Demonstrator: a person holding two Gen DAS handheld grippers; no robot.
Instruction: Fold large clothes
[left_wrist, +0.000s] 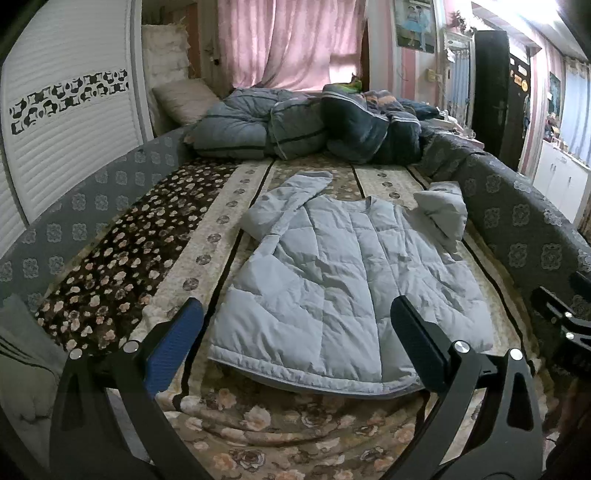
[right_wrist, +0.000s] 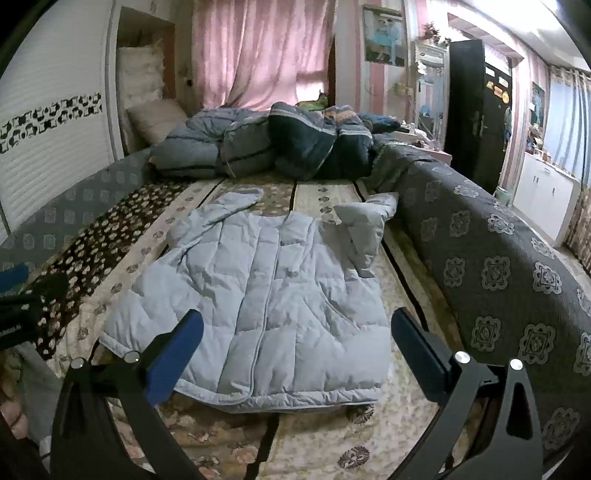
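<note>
A pale blue quilted puffer jacket (left_wrist: 332, 280) lies flat on the flowered bed cover (left_wrist: 280, 417), hem toward me, collar away. Its left sleeve (left_wrist: 291, 199) bends up and out; its right sleeve (left_wrist: 443, 210) is bunched beside the grey patterned side panel. My left gripper (left_wrist: 297, 321) hovers open above the hem, nothing between its fingers. In the right wrist view the same jacket (right_wrist: 258, 295) spreads ahead, and my right gripper (right_wrist: 297, 325) is open over the hem near the jacket's lower right corner, holding nothing. Part of the other gripper (right_wrist: 22, 306) shows at the left edge.
Rumpled blue-grey quilts (left_wrist: 306, 125) and a pillow (left_wrist: 184, 96) are heaped at the far end of the bed. A grey patterned padded panel (right_wrist: 498, 266) runs along the right side, a lower one (left_wrist: 74, 221) along the left. A white louvred wardrobe door (left_wrist: 62, 122) stands left.
</note>
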